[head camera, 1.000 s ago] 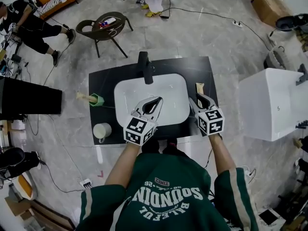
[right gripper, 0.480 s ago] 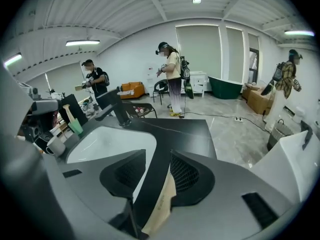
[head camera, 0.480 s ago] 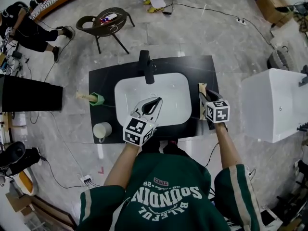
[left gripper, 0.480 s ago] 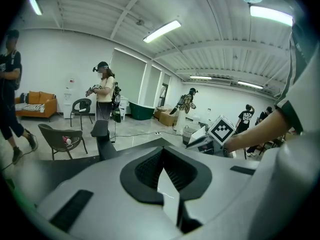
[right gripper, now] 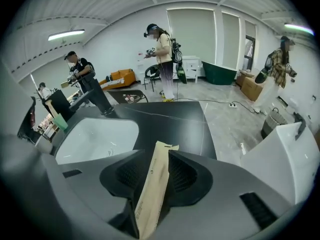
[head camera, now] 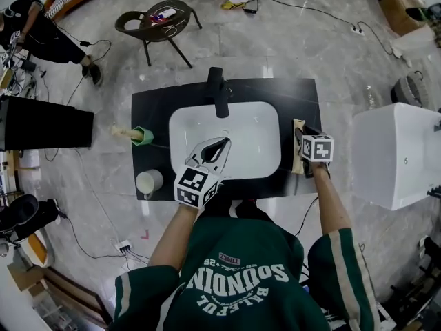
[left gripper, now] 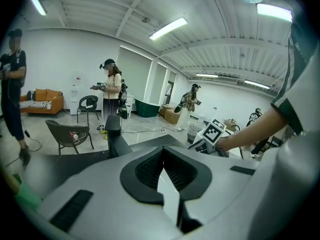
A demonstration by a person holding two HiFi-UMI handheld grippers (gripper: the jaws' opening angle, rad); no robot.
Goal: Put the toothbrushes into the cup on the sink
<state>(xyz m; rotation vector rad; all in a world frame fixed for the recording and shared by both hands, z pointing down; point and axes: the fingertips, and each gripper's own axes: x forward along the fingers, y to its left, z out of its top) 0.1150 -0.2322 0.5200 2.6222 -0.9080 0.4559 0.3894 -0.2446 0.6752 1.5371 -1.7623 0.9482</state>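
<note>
A toothbrush in a tan paper wrapper (head camera: 296, 159) lies on the black counter (head camera: 155, 109) to the right of the white basin (head camera: 272, 126). My right gripper (head camera: 305, 138) points steeply down over it. In the right gripper view the wrapper (right gripper: 155, 184) lies between the jaws of my right gripper (right gripper: 159, 154), which have just been opening and do not press on it. A white cup (head camera: 149, 182) stands on the counter's front left. My left gripper (head camera: 222, 143) hovers over the basin's front, its tips together and empty, as also appears for this gripper (left gripper: 162, 151) in its own view.
A green cup (head camera: 142, 136) with a wooden-handled brush (head camera: 122, 132) sits at the counter's left edge. The black faucet (head camera: 219, 92) rises behind the basin. A white tub (head camera: 393, 157) stands to the right, a black box (head camera: 41, 121) to the left, a chair (head camera: 155, 26) behind. People stand around the room.
My right gripper has come down and to the right, from beside the basin onto the wrapped toothbrush. The left gripper has hardly shifted.
</note>
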